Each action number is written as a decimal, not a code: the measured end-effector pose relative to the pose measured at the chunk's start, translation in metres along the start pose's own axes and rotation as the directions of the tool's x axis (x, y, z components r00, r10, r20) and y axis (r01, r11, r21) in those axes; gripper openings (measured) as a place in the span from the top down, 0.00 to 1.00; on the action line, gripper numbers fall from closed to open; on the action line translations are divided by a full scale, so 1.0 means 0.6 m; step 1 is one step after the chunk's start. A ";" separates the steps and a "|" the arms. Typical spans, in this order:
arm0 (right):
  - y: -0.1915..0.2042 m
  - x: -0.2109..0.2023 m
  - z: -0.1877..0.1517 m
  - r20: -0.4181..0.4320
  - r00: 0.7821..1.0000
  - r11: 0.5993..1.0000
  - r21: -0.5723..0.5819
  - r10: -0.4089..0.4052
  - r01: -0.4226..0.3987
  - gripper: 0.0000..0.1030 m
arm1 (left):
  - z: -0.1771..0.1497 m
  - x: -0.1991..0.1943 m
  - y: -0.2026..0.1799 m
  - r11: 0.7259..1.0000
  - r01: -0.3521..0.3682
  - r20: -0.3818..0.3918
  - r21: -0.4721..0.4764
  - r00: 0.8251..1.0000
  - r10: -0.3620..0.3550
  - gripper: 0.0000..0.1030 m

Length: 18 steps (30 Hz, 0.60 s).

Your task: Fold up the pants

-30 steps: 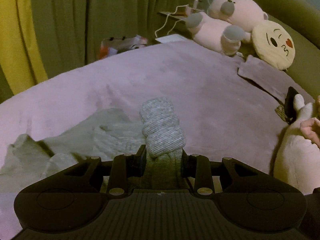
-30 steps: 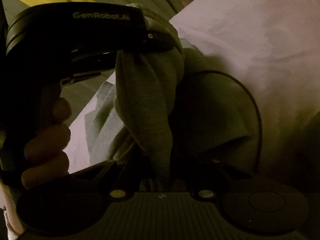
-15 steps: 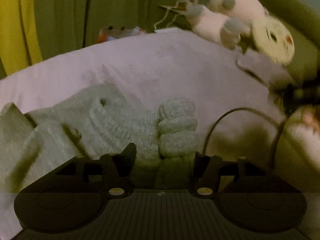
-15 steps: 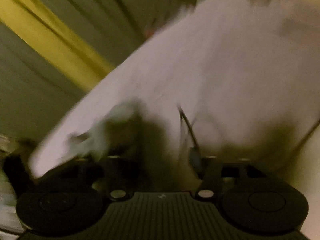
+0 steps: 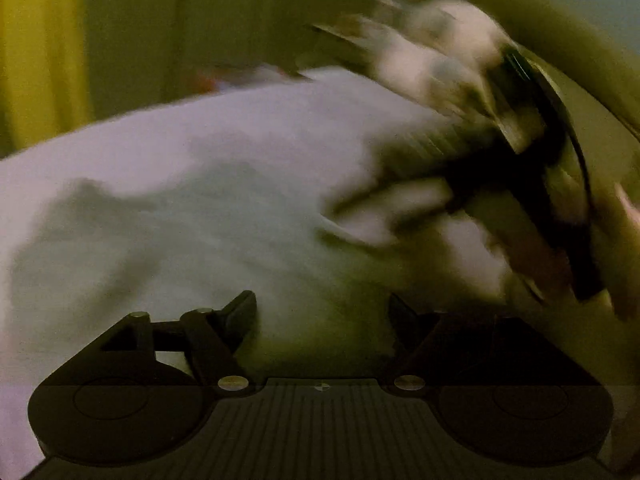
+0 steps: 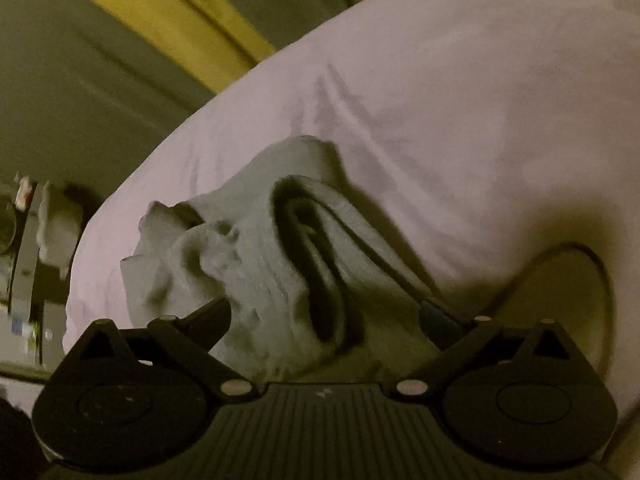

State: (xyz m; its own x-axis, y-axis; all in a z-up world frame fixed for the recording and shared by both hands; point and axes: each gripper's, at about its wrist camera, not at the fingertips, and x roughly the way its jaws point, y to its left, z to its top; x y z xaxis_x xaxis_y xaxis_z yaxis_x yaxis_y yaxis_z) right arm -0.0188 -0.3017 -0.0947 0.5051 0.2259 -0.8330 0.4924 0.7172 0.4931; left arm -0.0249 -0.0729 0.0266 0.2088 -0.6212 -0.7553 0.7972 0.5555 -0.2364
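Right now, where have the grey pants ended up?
In the right wrist view the grey pants lie bunched on the lilac bedspread, near its left edge, just ahead of the opening right gripper, which isn't holding them.

No legible text — views perhaps too blurred.

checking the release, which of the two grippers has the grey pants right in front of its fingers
The right gripper: its jaws are opening with the bunched grey pants lying between them on the pink bedspread. The left gripper, also opening, looks out on a blurred view.
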 end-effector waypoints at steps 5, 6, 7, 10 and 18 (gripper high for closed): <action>0.015 0.060 0.042 -0.006 0.998 0.998 -0.037 0.056 -0.056 0.02 | 0.085 -0.010 0.139 0.949 -0.295 0.070 -0.111 0.950 0.303 0.14; 0.025 0.069 0.048 0.000 0.998 0.996 -0.058 0.064 -0.064 0.02 | 0.098 0.002 0.158 0.944 -0.303 0.056 -0.133 0.948 0.313 0.14; 0.032 0.079 0.051 0.003 0.997 0.994 -0.082 0.080 -0.079 0.02 | 0.114 0.022 0.180 0.941 -0.299 0.031 -0.160 0.951 0.307 0.14; 0.063 0.110 0.048 -0.012 0.995 0.984 -0.151 0.095 -0.095 0.12 | 0.141 0.089 0.216 0.928 -0.330 -0.060 -0.172 0.944 0.324 0.16; 0.042 0.056 0.047 0.130 0.990 0.990 -0.136 0.055 -0.037 0.82 | 0.138 0.164 0.237 0.884 -0.446 -0.145 -0.139 0.893 0.427 0.41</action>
State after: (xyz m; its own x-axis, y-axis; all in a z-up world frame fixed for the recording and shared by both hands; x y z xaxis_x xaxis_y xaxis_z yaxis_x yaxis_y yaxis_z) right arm 0.0308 -0.2948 -0.1035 0.6192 0.1776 -0.7649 0.3723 0.7912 0.4851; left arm 0.1562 -0.1010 -0.0307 0.4450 -0.2372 -0.8635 0.5330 0.8450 0.0425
